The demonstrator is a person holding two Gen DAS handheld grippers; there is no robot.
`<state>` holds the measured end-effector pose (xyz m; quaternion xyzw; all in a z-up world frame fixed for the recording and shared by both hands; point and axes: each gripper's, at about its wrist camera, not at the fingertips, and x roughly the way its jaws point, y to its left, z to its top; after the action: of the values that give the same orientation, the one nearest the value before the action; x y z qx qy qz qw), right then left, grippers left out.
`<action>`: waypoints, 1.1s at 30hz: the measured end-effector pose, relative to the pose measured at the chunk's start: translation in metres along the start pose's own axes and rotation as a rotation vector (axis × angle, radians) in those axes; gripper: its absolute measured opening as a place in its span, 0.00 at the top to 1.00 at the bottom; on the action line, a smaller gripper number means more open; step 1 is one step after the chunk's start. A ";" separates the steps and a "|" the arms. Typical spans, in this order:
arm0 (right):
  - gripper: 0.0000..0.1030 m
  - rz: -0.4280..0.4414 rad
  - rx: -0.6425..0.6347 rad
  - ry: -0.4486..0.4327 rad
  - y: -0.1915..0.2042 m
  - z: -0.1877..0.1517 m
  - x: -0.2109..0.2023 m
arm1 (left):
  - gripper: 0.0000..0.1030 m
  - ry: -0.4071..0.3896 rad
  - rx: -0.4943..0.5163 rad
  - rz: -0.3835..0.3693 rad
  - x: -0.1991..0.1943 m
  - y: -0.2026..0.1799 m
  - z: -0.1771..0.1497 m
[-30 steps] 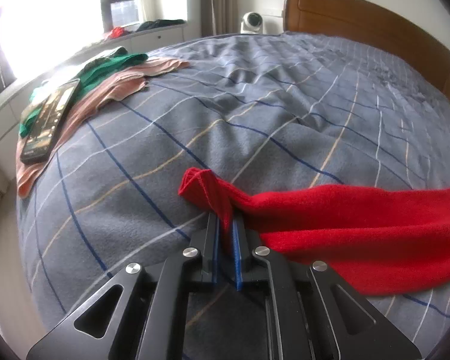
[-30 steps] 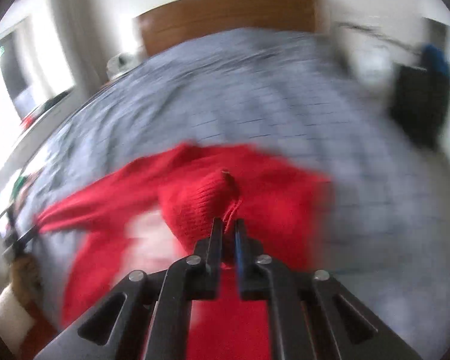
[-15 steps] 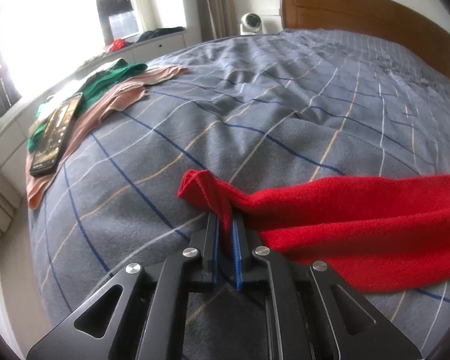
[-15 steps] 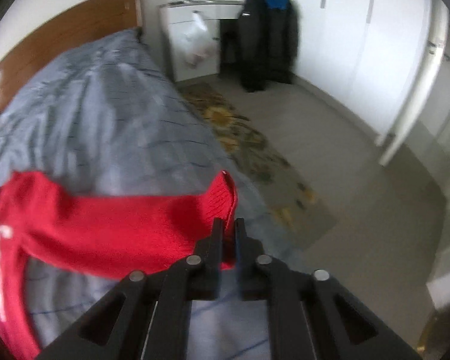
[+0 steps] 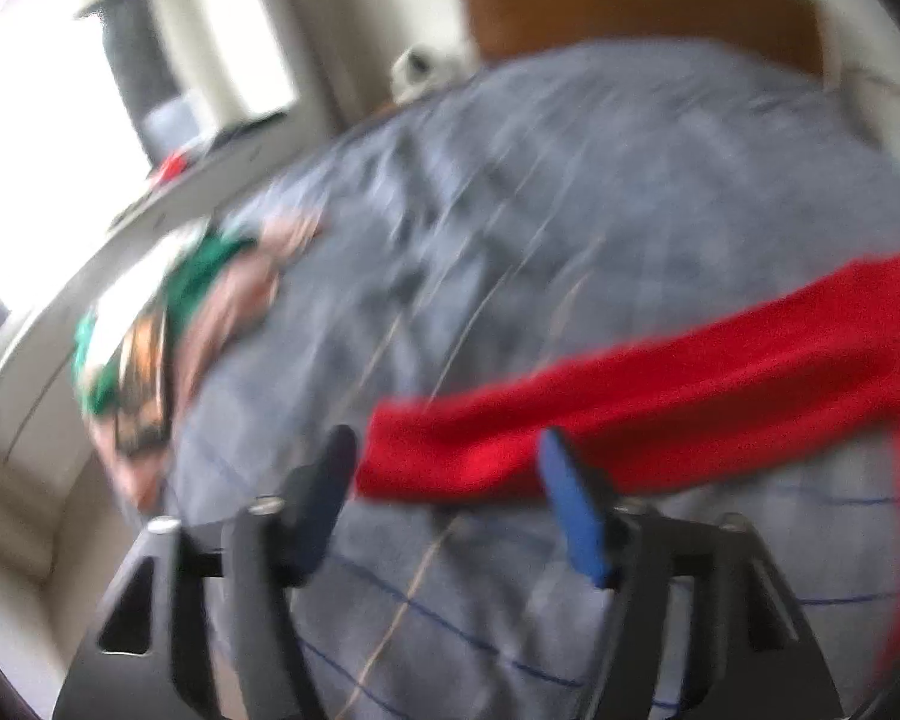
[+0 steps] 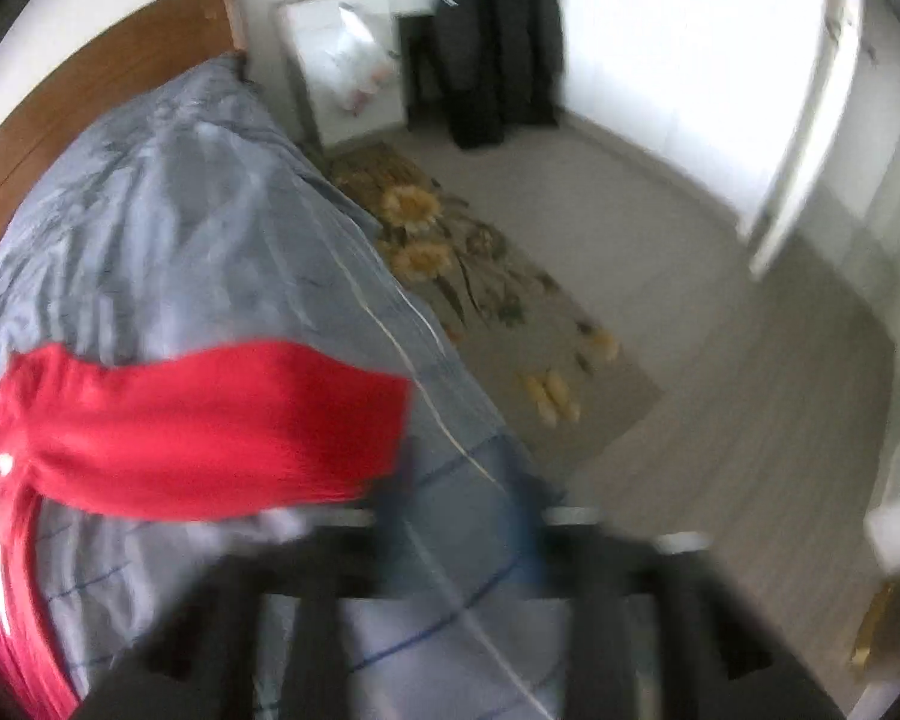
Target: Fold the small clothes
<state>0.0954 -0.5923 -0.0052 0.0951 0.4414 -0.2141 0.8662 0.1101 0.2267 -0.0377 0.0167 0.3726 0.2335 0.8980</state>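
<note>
A small red sweater (image 5: 660,402) lies spread on the grey checked bedspread (image 5: 570,180). In the left wrist view one sleeve stretches left, its cuff just beyond my left gripper (image 5: 444,468), which is open and empty. In the right wrist view the other red sleeve (image 6: 210,426) lies flat near the bed's right edge, with white print on the body at the far left. My right gripper (image 6: 468,516) is open and empty just past the cuff. Both views are motion-blurred.
Green and pink clothes (image 5: 210,282) and a dark phone (image 5: 141,384) lie at the bed's left edge under the window. A wooden headboard (image 5: 630,6) stands behind. To the right is floor with a flowered rug (image 6: 480,300), a nightstand (image 6: 342,60) and hanging dark coats (image 6: 498,42).
Both grippers have opened and let go of the red sleeve cuffs, which now lie on the bed. Both grippers have pulled back slightly.
</note>
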 end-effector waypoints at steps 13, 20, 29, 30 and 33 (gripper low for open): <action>0.26 0.621 -0.265 0.047 0.285 0.088 0.046 | 0.22 0.204 0.521 -0.697 0.091 -0.254 0.137; 0.26 0.694 -0.369 0.194 0.356 0.098 0.137 | 0.20 0.311 0.542 -0.652 0.160 -0.326 0.125; 0.92 0.585 -0.624 0.301 0.417 0.083 0.188 | 0.98 0.129 0.603 -0.633 0.120 -0.319 0.122; 0.95 0.572 -0.633 0.287 0.418 0.084 0.183 | 0.98 0.103 0.580 -0.626 0.113 -0.313 0.123; 0.95 0.494 -0.724 0.156 0.429 0.084 0.147 | 0.98 0.018 0.507 -0.579 0.098 -0.289 0.137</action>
<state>0.4276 -0.2818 -0.0846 -0.0959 0.5158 0.1756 0.8330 0.3808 0.0312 -0.0621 0.1302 0.4155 -0.1290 0.8909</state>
